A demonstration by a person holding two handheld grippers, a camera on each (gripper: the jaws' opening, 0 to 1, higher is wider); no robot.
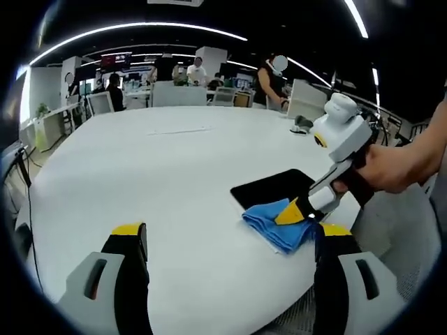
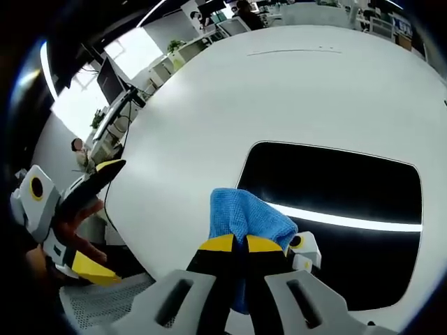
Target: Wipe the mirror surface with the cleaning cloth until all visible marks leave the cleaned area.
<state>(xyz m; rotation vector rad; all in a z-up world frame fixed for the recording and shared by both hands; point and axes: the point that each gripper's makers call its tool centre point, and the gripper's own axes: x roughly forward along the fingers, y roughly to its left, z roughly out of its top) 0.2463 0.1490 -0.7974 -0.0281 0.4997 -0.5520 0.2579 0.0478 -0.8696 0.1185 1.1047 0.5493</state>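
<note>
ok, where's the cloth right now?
The blue cloth is pinched in the right gripper at the near edge of the dark mirror, on the white table. In the left gripper view it lies right of centre.

mirror [image 2: 335, 188]: dark, glossy, smooth, reflecting a strip of ceiling light
cleaning cloth [image 2: 241, 216]: blue, soft woven fabric, matt, folded and creased
tabletop [image 1: 160, 181]: white, smooth, matt
right gripper [image 2: 233, 246]: white hard plastic body, yellow-tipped black jaws

One mirror [image 2: 335, 209], one cloth [image 2: 241, 216]
</note>
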